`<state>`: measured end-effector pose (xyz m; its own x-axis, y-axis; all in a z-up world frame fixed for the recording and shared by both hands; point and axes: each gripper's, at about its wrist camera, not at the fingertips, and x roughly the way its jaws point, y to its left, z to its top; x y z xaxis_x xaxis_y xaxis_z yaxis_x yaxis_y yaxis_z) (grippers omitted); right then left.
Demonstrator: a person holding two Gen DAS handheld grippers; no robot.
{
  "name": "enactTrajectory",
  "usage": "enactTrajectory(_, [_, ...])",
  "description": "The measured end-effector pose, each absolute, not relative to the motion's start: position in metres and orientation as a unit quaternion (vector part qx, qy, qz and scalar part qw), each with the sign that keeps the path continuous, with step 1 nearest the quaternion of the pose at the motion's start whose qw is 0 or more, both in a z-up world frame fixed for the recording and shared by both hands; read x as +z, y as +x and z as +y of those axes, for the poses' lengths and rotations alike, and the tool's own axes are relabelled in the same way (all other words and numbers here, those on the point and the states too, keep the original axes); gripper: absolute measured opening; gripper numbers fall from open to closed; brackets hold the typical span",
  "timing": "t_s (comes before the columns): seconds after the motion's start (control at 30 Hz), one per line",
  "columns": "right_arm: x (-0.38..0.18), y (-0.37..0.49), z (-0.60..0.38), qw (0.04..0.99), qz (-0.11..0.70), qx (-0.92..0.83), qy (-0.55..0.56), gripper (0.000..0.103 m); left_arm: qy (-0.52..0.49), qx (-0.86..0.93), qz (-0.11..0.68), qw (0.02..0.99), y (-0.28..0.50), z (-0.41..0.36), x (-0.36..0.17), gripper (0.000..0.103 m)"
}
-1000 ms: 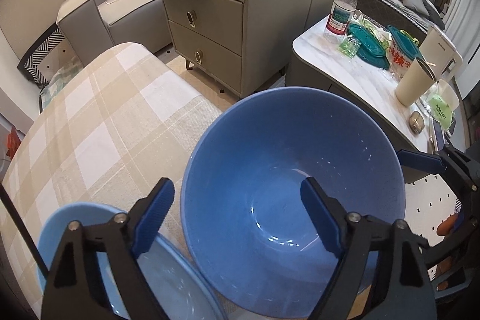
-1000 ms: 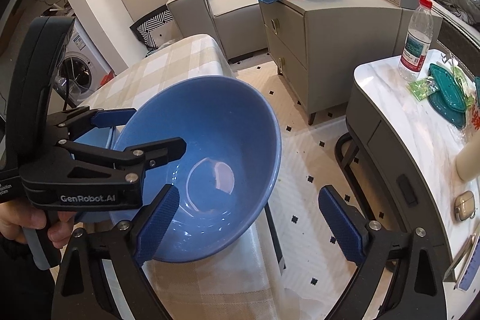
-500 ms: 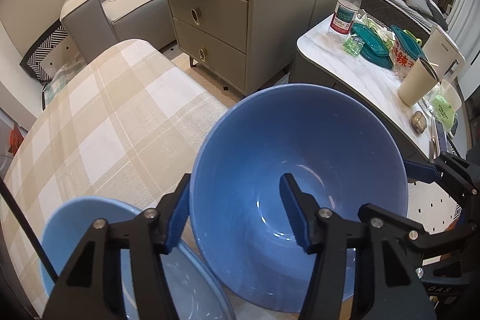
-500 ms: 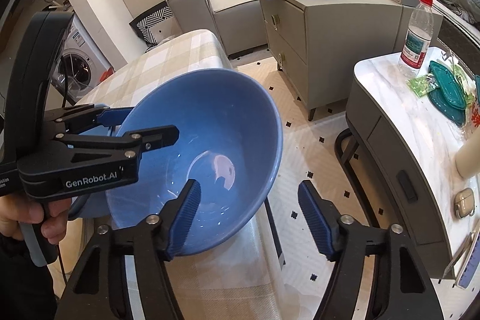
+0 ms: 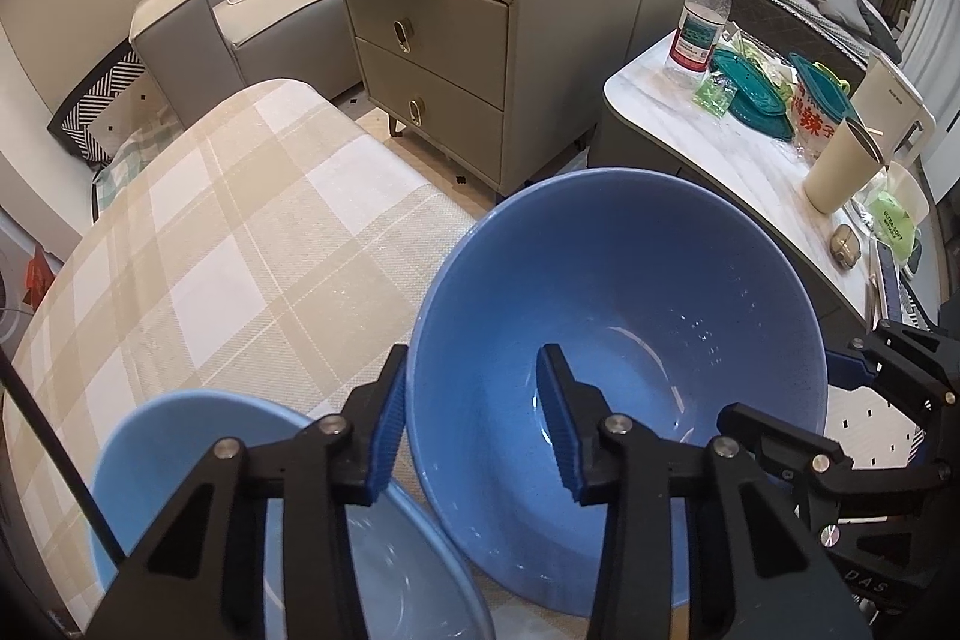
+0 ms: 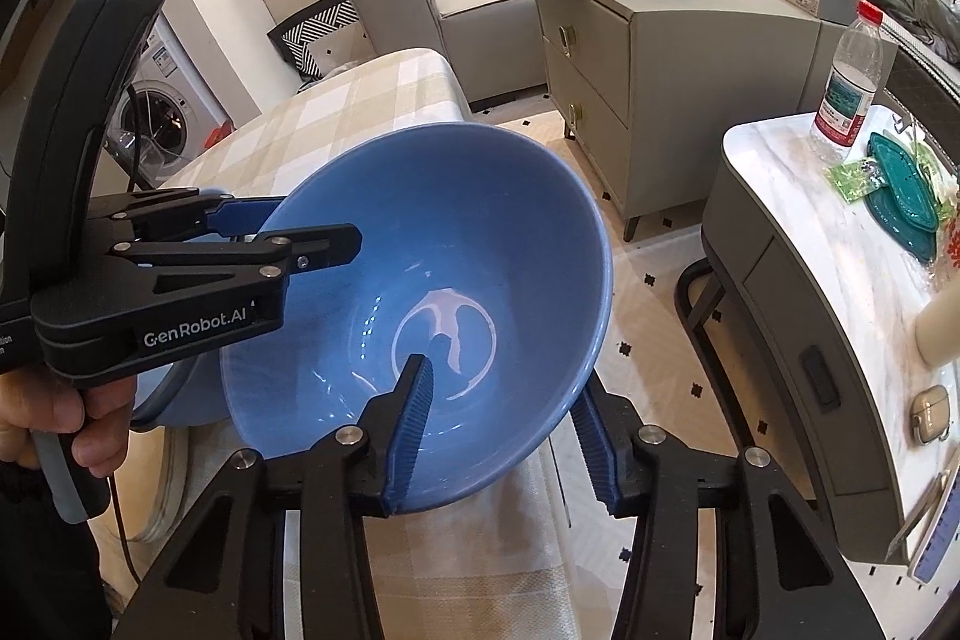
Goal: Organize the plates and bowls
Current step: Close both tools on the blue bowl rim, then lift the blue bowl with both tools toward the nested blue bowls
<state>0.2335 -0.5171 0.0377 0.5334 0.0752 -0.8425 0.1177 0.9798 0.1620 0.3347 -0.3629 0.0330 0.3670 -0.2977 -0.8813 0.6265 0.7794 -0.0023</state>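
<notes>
Checked-cloth worktop (image 5: 228, 244): both tongs, left (image 5: 474, 421) and right (image 6: 501, 427), are closing across opposite rims of the deep blue bowl (image 5: 624, 292); a paler bowl (image 5: 198, 436) sits beside it. Stacking not yet done.

We note even indoor light, moderately bright, soft shadows. Glare streaks the blue bowl (image 6: 420, 292) floor with a white ring. Strong fisheye bending; black vignette fills the corners. Near gripper fingers (image 5: 384, 424) sharp; far bedding upper right dim, slightly soft.

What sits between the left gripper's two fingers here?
The near rim of the dark blue bowl; the left gripper is closing on it, seen in the left wrist view.
</notes>
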Motion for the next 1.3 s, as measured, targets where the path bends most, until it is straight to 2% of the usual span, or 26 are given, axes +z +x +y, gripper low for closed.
enactTrajectory(0.2, [0.039,0.233,-0.519,0.87,0.482,-0.024,0.1,0.037,0.169,-0.275,0.484,0.813,0.336,-0.361,0.033,0.031])
enactTrajectory(0.4, [0.04,0.233,-0.519,0.872,0.479,-0.031,0.095,0.034,0.166,-0.268,0.485,0.816,0.336,-0.358,0.033,0.025])
enactTrajectory(1.3, [0.059,0.226,-0.521,0.879,0.465,-0.056,0.088,0.031,0.154,-0.277,0.462,0.828,0.32,-0.358,0.06,0.025])
